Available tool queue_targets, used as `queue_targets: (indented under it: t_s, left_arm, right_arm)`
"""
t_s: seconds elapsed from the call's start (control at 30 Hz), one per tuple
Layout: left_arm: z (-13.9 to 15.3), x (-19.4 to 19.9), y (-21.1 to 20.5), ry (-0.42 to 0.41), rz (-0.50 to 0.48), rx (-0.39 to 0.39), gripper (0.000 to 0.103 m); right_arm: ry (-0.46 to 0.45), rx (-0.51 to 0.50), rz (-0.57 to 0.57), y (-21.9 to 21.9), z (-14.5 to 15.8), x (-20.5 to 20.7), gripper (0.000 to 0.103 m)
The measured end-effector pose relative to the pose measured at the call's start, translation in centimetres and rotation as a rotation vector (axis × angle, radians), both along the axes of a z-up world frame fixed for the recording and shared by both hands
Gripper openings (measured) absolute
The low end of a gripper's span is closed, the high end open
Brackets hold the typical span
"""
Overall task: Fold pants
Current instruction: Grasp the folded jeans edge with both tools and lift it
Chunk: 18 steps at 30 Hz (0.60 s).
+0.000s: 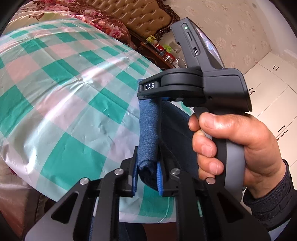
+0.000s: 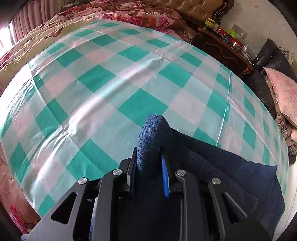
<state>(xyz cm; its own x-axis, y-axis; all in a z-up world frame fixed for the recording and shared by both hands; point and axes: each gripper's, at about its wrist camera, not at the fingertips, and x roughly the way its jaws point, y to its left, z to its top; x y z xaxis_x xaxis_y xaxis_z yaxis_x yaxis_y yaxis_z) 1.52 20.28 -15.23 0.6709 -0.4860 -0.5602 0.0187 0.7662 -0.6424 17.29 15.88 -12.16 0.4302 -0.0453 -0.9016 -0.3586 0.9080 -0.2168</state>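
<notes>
The dark blue pants point(image 1: 148, 129) hang as a bunched strip between both grippers, above the green and pink checked sheet point(image 1: 65, 92). My left gripper point(image 1: 147, 178) is shut on the pants' near end. My right gripper point(image 1: 148, 90), held in a hand just ahead of the left one, is shut on the far end of the strip. In the right wrist view my right gripper point(image 2: 148, 166) is shut on a fold of the pants point(image 2: 213, 163), which trail to the lower right over the checked sheet point(image 2: 111, 83).
The sheet covers a bed with a floral quilt point(image 2: 130, 13) at the back. A tufted headboard point(image 2: 194, 9), a cluttered wooden nightstand point(image 2: 226, 46), a dark sofa with a pink pillow point(image 2: 284, 92) and white cabinets point(image 1: 274, 89) stand to the right.
</notes>
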Motion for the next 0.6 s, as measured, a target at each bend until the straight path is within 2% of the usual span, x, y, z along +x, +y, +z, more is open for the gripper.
queue_targets:
  t_s: [0.1, 0.17, 0.23, 0.3, 0.33, 0.37, 0.4, 0.5, 0.6]
  left_arm:
    - [0.6, -0.2, -0.6, -0.013, -0.006, 0.044, 0.014]
    - [1.2, -0.3, -1.0, -0.028, -0.01, 0.071, 0.014]
    - [1.9, -0.3, -1.4, -0.042, -0.014, 0.097, 0.013]
    - [2.6, -0.3, -1.9, -0.054, -0.019, 0.127, 0.013]
    - [2.8, -0.4, -2.0, -0.057, -0.021, 0.136, 0.013]
    - [3.2, -0.4, -2.2, -0.06, -0.022, 0.146, 0.013]
    - [3.7, -0.4, -2.4, -0.066, -0.022, 0.157, 0.013]
    - [5.7, -0.3, -3.3, -0.089, -0.027, 0.2, 0.012]
    - [8.9, -0.1, -5.0, -0.144, -0.051, 0.245, 0.012]
  right_arm:
    - [0.02, 0.004, 0.005, -0.1, 0.0, 0.2, 0.025]
    - [0.051, 0.029, -0.002, -0.4, 0.3, 0.7, 0.037]
    - [0.047, 0.033, 0.012, -0.3, 0.8, 0.8, 0.057]
    - [0.049, 0.021, 0.038, 0.2, 0.9, 0.8, 0.058]
    - [0.064, 0.027, 0.055, 0.6, 0.7, 0.8, 0.055]
    - [0.071, 0.025, 0.062, 0.7, 0.6, 0.8, 0.046]
    - [0.073, 0.011, 0.055, 0.7, 0.4, 1.0, 0.026]
    - [0.092, 0.082, 0.026, -0.6, 1.5, 1.6, 0.019]
    - [0.068, 0.172, 0.023, -2.8, 4.8, 1.6, 0.015]
